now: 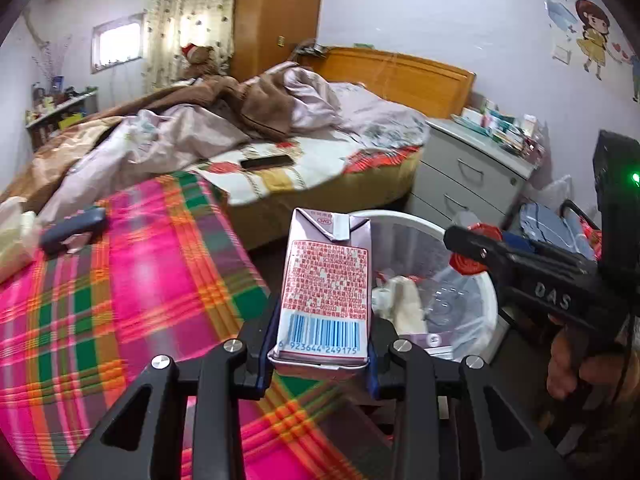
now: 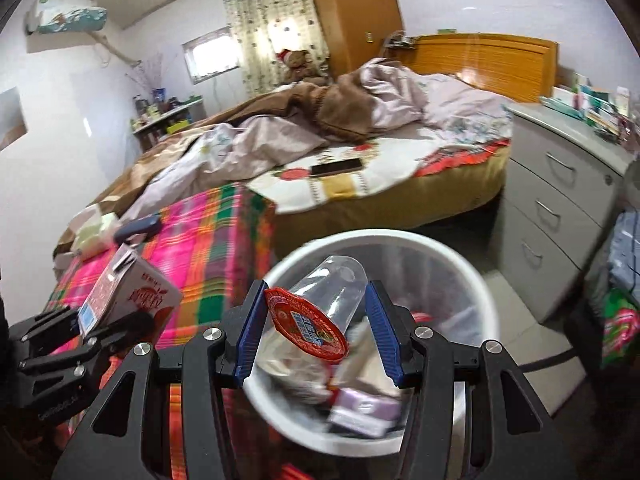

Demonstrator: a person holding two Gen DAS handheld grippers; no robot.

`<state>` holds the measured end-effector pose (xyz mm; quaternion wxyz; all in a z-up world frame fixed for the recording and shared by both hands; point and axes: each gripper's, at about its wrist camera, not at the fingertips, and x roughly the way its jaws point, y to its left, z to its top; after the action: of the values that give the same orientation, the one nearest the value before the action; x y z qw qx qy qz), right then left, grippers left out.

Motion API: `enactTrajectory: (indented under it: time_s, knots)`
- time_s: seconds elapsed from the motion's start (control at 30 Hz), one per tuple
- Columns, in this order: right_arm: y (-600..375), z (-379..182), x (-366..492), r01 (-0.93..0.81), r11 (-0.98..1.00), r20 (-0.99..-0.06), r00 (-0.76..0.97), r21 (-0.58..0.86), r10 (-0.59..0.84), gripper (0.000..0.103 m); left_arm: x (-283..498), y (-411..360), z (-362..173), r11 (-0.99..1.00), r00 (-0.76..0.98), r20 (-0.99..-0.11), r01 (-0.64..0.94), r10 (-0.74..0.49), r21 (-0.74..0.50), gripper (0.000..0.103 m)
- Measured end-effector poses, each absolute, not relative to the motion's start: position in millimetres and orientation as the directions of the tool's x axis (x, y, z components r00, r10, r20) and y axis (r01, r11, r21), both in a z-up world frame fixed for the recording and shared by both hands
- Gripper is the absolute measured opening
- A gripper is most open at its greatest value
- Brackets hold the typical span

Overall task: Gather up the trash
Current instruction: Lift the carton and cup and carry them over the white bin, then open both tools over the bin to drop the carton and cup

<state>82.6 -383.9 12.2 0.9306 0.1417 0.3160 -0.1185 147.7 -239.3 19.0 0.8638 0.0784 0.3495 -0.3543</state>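
My left gripper (image 1: pixel 320 344) is shut on a pink and white drink carton (image 1: pixel 325 292), held upright beside the white trash bin (image 1: pixel 490 292). The carton also shows in the right wrist view (image 2: pixel 128 296). My right gripper (image 2: pixel 314 320) is over the trash bin (image 2: pixel 460 256). A clear plastic cup (image 2: pixel 332 284) with a peeled red foil lid (image 2: pixel 304 322) lies between its blue pads (image 2: pixel 250 328), which seem to touch it. The right gripper shows in the left wrist view (image 1: pixel 480 250). The bin holds several wrappers and a purple carton (image 2: pixel 364 410).
A plaid pink and green cloth (image 1: pixel 120 288) covers the surface at left, with a dark case (image 1: pixel 74 226) and tissues (image 2: pixel 94 230) on it. Behind are a messy bed with a phone (image 1: pixel 266 162) and a grey drawer unit (image 1: pixel 468 176). Bags (image 2: pixel 622 316) lie at right.
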Motion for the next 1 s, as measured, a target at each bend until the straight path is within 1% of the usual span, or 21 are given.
enactTrajectory:
  time_s: [0.2,0.33,0.53,0.57,0.6,0.63,0.7,0.77,0.8,1.0]
  knots:
    - [-408.2,0.7,81.2,0.346,0.92,-0.652,0.743,0.184,-0.149,0.052,143.5,-273.0,1.1,0.711,0.452,-0.694,0.692,-0.56,-0.124,0.036]
    - [-415.5,-10.9,86.7,0.333,0.928,-0.686,0.716,0.17,-0.132,0.052,143.7,-288.5,-8.5,0.701,0.42,-0.715,0.7,-0.559,-0.137,0.036]
    - [-423.9,-19.3,89.2,0.313,0.937,-0.708,0.696,0.157,-0.115,0.052,144.6,-301.6,-14.2,0.696,0.409,-0.727,0.706,-0.551,-0.131,0.037]
    - [-425.7,-19.8,89.7,0.31,0.938,-0.71,0.696,0.158,-0.111,0.052,145.9,-302.4,-15.1,0.699,0.408,-0.729,0.703,-0.549,-0.132,0.045]
    - [-426.9,-20.3,90.5,0.308,0.938,-0.711,0.695,0.157,-0.109,0.052,147.1,-303.2,-15.8,0.702,0.407,-0.731,0.699,-0.548,-0.137,0.056]
    - [-426.9,-20.7,91.0,0.303,0.94,-0.713,0.693,0.156,-0.105,0.052,148.1,-304.0,-16.1,0.704,0.408,-0.728,0.695,-0.55,-0.143,0.06]
    - [-428.3,-22.5,92.0,0.298,0.941,-0.718,0.689,0.157,-0.099,0.054,147.7,-303.9,-15.5,0.698,0.411,-0.717,0.701,-0.563,-0.146,0.062]
    - [-430.5,-24.0,91.7,0.31,0.938,-0.72,0.685,0.157,-0.106,0.056,147.0,-303.9,-15.5,0.707,0.424,-0.72,0.695,-0.55,-0.131,0.062]
    - [-431.3,-24.5,90.9,0.313,0.936,-0.721,0.685,0.162,-0.104,0.057,147.3,-304.3,-15.7,0.71,0.427,-0.721,0.693,-0.545,-0.126,0.064]
    - [-430.6,-20.8,84.2,0.325,0.929,-0.708,0.698,0.176,-0.11,0.057,145.8,-300.6,-15.3,0.72,0.433,-0.722,0.682,-0.54,-0.13,0.065]
